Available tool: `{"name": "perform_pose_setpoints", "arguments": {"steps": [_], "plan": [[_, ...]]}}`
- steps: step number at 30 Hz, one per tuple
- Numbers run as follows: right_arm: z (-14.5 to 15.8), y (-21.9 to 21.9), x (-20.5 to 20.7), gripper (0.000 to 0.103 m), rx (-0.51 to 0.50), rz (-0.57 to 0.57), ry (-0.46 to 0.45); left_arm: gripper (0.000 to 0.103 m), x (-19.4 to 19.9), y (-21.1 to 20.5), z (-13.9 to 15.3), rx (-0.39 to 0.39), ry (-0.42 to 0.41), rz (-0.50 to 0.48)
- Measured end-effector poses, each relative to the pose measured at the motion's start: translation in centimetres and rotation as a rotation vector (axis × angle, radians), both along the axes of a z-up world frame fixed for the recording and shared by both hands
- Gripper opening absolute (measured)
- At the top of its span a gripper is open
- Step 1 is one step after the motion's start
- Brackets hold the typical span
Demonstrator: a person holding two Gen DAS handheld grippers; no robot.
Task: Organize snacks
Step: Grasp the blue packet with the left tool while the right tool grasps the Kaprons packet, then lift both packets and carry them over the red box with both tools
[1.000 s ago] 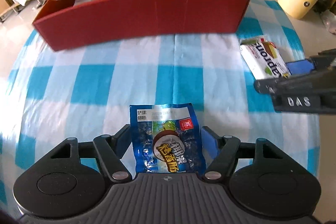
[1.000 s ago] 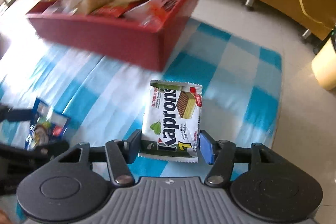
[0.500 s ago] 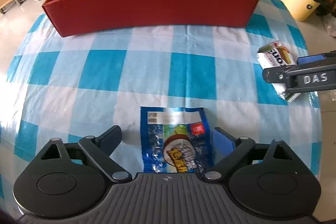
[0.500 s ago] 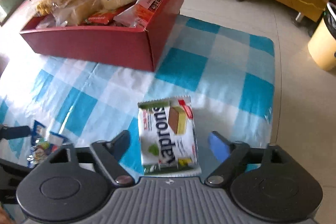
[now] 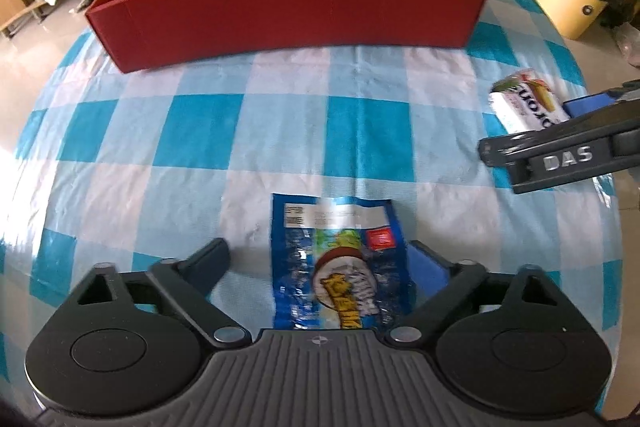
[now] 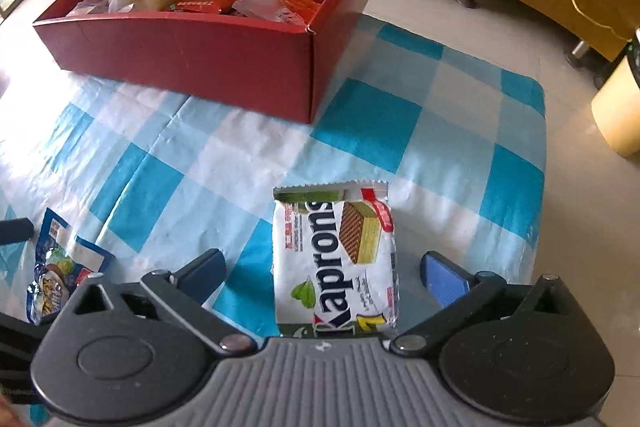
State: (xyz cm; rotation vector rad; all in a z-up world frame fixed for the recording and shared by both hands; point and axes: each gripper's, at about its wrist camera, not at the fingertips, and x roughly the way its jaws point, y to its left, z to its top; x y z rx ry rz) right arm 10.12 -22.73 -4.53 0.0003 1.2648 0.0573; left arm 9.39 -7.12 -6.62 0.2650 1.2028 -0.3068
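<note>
The blue snack packet (image 5: 340, 267) and the white wafer pack (image 6: 336, 259) lay flat on the checked cloth (image 5: 200, 131), in front of the red box (image 5: 288, 11). The left gripper (image 5: 320, 259), just narrowing, and the right gripper (image 6: 324, 267), just widening, straddled them ungripped. Judged: grasping stage; next, close and lift.

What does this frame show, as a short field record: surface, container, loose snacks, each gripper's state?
surface: blue-and-white checked cloth
container: red box at the cloth's far edge, filled with packaged snacks
loose snack 1: blue packet, flat on the cloth between the left gripper fingers
loose snack 2: white Kaprons wafer pack, flat between the right gripper fingers
left gripper: open, jaws just closing in
right gripper: open, jaws just opening
</note>
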Motion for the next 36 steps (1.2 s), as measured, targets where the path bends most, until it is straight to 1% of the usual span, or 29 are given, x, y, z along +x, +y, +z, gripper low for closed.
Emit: {"name": "perform_pose_setpoints", "arguments": {"steps": [1, 2, 3, 5, 10, 17, 23, 36], "plan": [[0.3, 0.2, -0.2, 0.094, 0.001, 0.005, -0.003, 0.084, -0.1, -0.1, 0.2, -0.002, -0.003, -0.01], [0.6, 0.5, -0.6, 0.084, 0.002, 0.012, -0.006, 0.078, -0.3, -0.3, 0.4, 0.003, -0.008, -0.021], [0.9, 0.7, -1.0, 0.078, 0.004, 0.016, -0.009, 0.075, -0.5, -0.4, 0.6, 0.003, -0.01, -0.028], [1.5, 1.2, -1.7, 0.058, 0.006, 0.026, -0.015, 0.075, -0.6, -0.4, 0.7, 0.003, -0.001, -0.026], [2.2, 2.0, -3.0, 0.058, -0.027, 0.032, -0.021, 0.073, -1.2, -0.3, 1.4, -0.002, 0.0, -0.028], [5.0, 1.2, -3.8, 0.057, 0.018, -0.018, -0.1, 0.071, -1.0, 0.2, 3.1, -0.034, -0.024, -0.001], [6.4, 2.0, -3.7, 0.057, 0.01, 0.002, -0.154, 0.071, -0.1, 0.3, 4.6, -0.059, -0.061, 0.025], [7.6, 2.4, -2.7, 0.057, -0.012, 0.009, -0.204, 0.071, 1.4, 0.7, 6.2, -0.09, -0.1, 0.053]]}}
